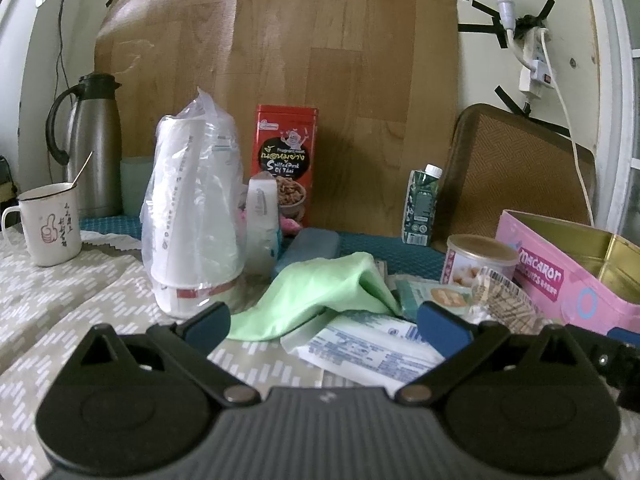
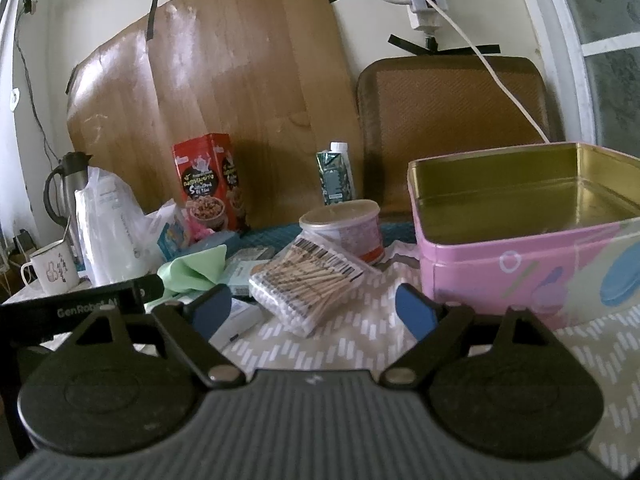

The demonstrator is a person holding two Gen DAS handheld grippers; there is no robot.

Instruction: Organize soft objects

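Currently: left gripper (image 1: pixel 324 326) spread wide, empty, low-centre frame, green cloth (image 1: pixel 316 294) just above. Right gripper (image 2: pixel 313 312) likewise gaping, cotton-swab pack (image 2: pixel 308 280) mid-frame, pink tin (image 2: pixel 532 236) right.

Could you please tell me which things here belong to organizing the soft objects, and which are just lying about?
Job: green cloth, white packet, cotton swabs, open pink tin, both grippers, left and right, open.

Lying about: mug, thermos, bagged cups, red box, carton, can.

Black linkages, blue-padded fingers (image 1: pixel 442 326).
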